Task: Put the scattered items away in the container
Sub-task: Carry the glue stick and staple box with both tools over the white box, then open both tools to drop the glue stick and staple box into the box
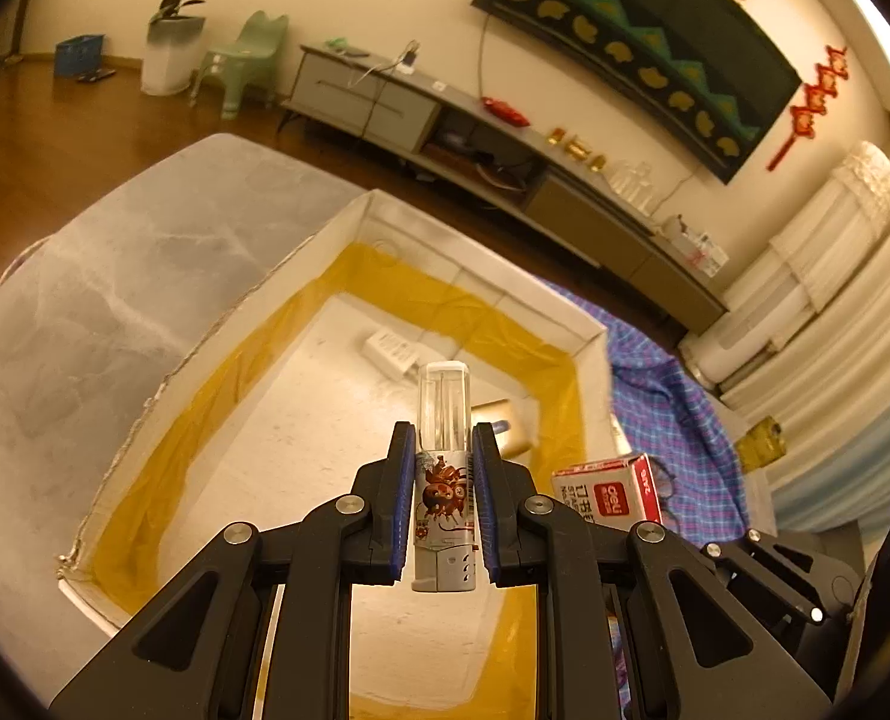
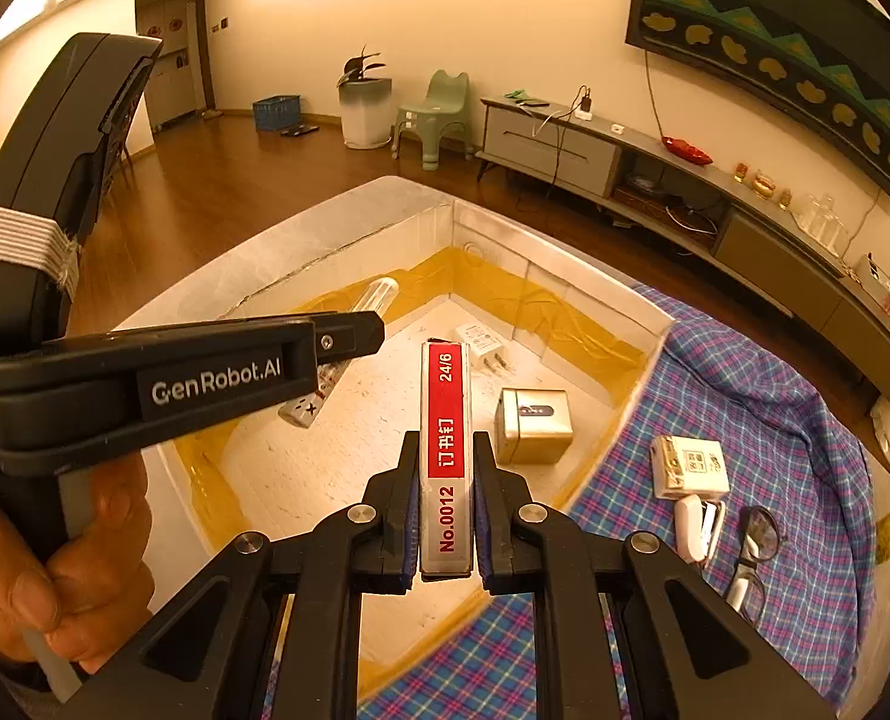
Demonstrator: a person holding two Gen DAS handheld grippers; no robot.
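Note:
My left gripper (image 1: 443,438) is shut on a lighter (image 1: 443,480) with a clear top and a printed grey body, held above the open white box (image 1: 348,216) with yellow tape inside. My right gripper (image 2: 443,450) is shut on a red and white staple box (image 2: 445,420), held over the same white box (image 2: 487,222). In the right wrist view the left gripper's body (image 2: 204,384) crosses from the left with the lighter (image 2: 378,291) poking out. Inside the white box lie a white charger plug (image 2: 481,345) and a small gold tin (image 2: 535,426).
A blue plaid cloth (image 2: 775,408) lies right of the white box with a small white packet (image 2: 688,465), a white stapler (image 2: 694,528) and glasses (image 2: 754,546) on it. A TV cabinet (image 2: 685,192) runs along the far wall. The staple box (image 1: 610,492) shows in the left wrist view.

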